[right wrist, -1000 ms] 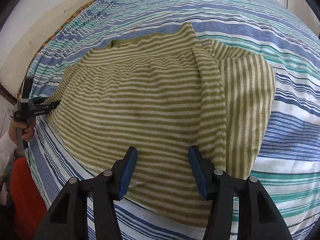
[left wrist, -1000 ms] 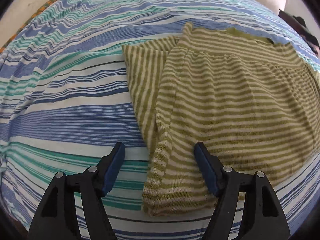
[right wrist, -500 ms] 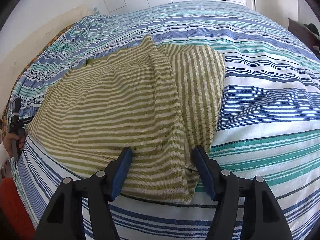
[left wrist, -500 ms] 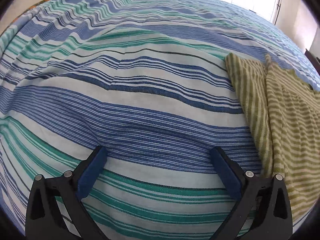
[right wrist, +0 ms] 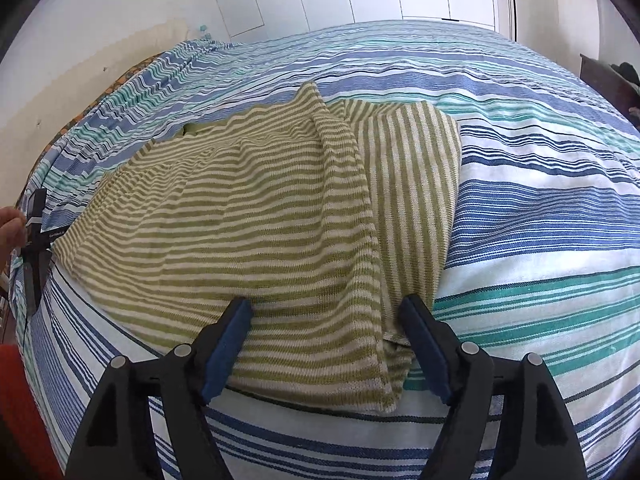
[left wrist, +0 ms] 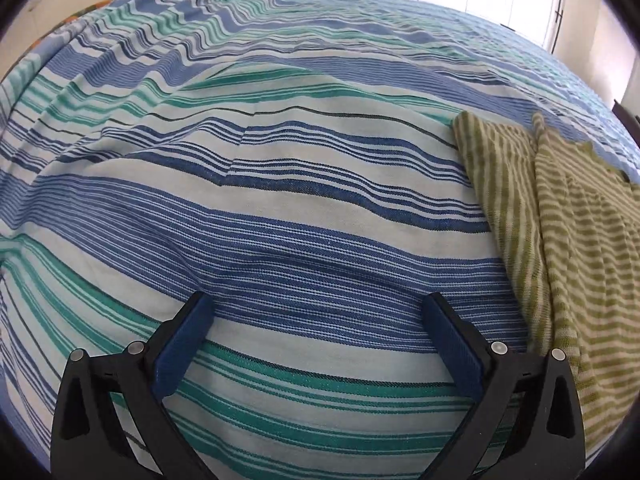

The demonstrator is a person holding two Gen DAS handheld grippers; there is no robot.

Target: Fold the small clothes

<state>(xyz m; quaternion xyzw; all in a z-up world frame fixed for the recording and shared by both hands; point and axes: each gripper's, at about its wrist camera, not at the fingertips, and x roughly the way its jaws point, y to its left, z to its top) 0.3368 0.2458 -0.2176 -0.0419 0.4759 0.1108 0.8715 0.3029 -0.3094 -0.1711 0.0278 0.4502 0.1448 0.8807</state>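
While the green-and-cream striped garment [right wrist: 256,224] lies spread flat on the blue, teal and white striped bedspread [right wrist: 540,208], its right sleeve folded inward over the body, the right gripper [right wrist: 326,312] hovers over the garment's near right corner. Its jaws have just been opening and stand apart, the folded hem lying below and between them, the blue pads not pressing on it (whether they brush the cloth I cannot tell). The left gripper [left wrist: 316,308] is released, its jaws spread wide over bare bedspread [left wrist: 280,208], with the garment [left wrist: 568,240] lying off to its right. In the right wrist view a hand [right wrist: 10,228] shows at the far left edge, beside the garment.
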